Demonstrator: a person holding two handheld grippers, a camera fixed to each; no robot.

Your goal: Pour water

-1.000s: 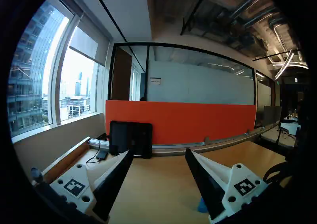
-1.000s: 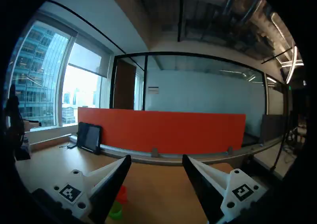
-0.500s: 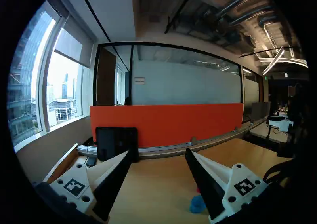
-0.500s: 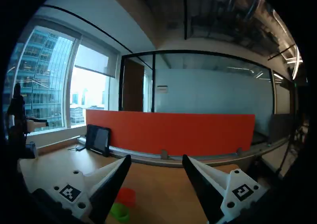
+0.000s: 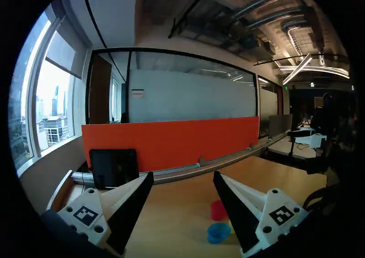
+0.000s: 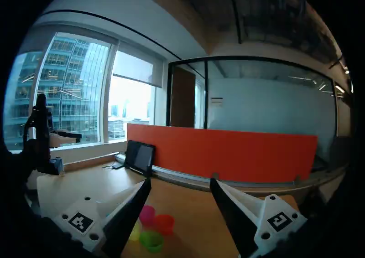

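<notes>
Foreground, left gripper view: left gripper (image 5: 182, 175), white-and-black jaws spread wide, nothing held between them. Just beyond, low on pale wooden desk (image 5: 182, 203): small red plastic cup (image 5: 218, 209) and small blue plastic cup (image 5: 219, 232), close together at inner edge of right-hand jaw and partly hidden by it. Sliver of yellow behind blue one, too little to identify. Farther back, at rear of desk: black flat tablet (image 5: 114, 167) propped upright before long orange partition panel (image 5: 173, 141). Beyond that, glass-walled room (image 5: 191, 94). At far left, tall window (image 5: 45, 107) with city buildings outside.

Foreground, right gripper view: right gripper (image 6: 180, 181), likewise gaping wide and empty. Just past left-hand jaw tip, on same desk: cluster of four upright cups, namely pink plastic cup (image 6: 147, 214), red one, green plastic cup (image 6: 151, 240) and yellow plastic cup (image 6: 135, 233), touching or nearly so, gripped by neither jaw. Contents of cups not discernible. Behind them, tablet and partition again, then window wall at left.
</notes>
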